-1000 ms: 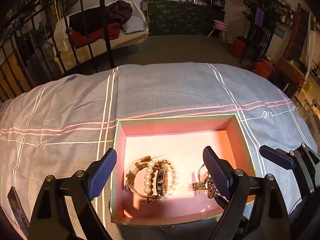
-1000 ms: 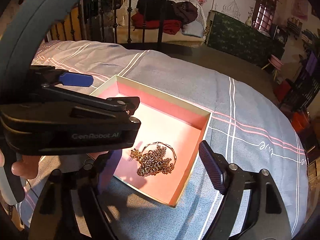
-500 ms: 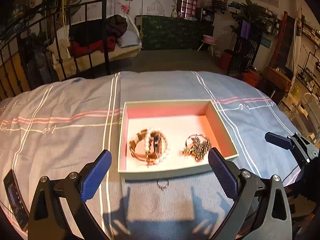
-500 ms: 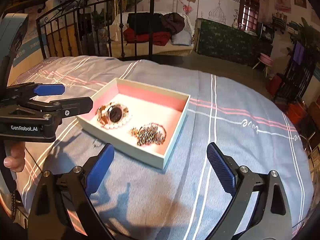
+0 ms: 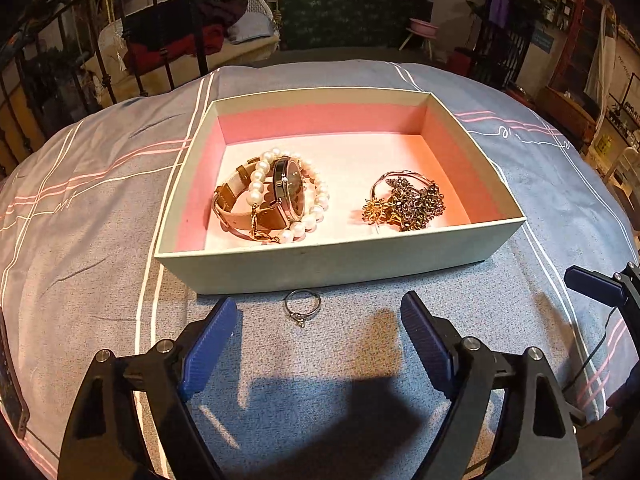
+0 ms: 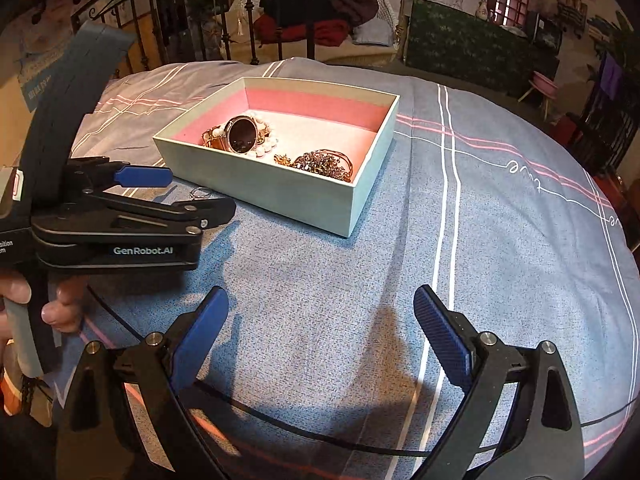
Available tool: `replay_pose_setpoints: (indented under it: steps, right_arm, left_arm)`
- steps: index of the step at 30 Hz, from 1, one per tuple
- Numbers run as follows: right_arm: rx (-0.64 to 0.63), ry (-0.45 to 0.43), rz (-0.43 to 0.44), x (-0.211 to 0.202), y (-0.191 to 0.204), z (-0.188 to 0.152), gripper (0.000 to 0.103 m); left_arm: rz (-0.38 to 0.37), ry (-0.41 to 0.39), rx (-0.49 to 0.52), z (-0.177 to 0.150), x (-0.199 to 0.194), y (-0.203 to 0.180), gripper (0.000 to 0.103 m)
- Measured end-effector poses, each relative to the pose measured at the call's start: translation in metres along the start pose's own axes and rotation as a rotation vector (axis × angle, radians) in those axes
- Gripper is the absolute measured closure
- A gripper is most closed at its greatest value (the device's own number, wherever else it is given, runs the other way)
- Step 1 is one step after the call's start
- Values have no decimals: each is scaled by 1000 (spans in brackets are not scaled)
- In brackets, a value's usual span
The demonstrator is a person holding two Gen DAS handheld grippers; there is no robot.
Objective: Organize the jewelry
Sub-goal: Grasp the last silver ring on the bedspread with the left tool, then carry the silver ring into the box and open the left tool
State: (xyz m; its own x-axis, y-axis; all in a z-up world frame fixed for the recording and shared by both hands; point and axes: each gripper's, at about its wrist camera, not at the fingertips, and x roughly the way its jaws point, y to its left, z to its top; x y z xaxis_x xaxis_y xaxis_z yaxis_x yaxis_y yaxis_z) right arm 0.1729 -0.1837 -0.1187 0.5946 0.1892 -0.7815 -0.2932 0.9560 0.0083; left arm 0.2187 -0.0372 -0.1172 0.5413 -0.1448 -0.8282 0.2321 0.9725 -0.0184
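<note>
Left gripper [image 5: 316, 330] hovering with jaws apart, just been narrowing, the ring [image 5: 302, 306] lying loose on the bedspread [image 5: 100, 208] ahead between them. Right gripper [image 6: 320, 330] gaping, empty. Beyond the ring, the box [image 5: 340, 264] holding watch [image 5: 286, 192], pearl bracelet [image 5: 316, 208], chain necklace [image 5: 412, 202].

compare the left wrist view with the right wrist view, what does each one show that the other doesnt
Only the left wrist view shows the dark phone-like slab at the cloth's left edge.

Only the right wrist view shows the person's hand gripping the left gripper's handle, and a black cable trailing across the cloth.

Both show the pale green cardboard box with pink lining, holding the brown-strap wristwatch, white pearl bracelet and tangled gold chain jewelry; the small silver ring lying on the grey-blue striped bedspread outside the box; and both grippers, left gripper and right gripper, open and empty.
</note>
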Motion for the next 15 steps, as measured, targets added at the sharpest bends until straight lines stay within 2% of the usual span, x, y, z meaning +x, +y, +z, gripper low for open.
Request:
replay_pose_setpoints:
  steps: [1,6,9,11,12,15]
  right_arm:
    - [-1,0,2,0,0,-1,10]
    - [-12,17,11,3,3,-3,10]
    - [-20,19,16,3,5,-4,10]
    - [-21,21,18,3,6,-4,10]
    - [-20,22,20,3,7,-4,10]
    - [-26,25,29,4,12,-3,10]
  left_arm:
    - [4,0,3,1,1,-1,22]
    - [8,11,-7,1,11,0,36]
    - [13,-1,-5,0,10,7,50]
    - [14,-15,-19,-2,6,15,78]
    - [0,-19,-24,-3,5,19,85]
    - [-43,-27,-52,-8,-1,29,84]
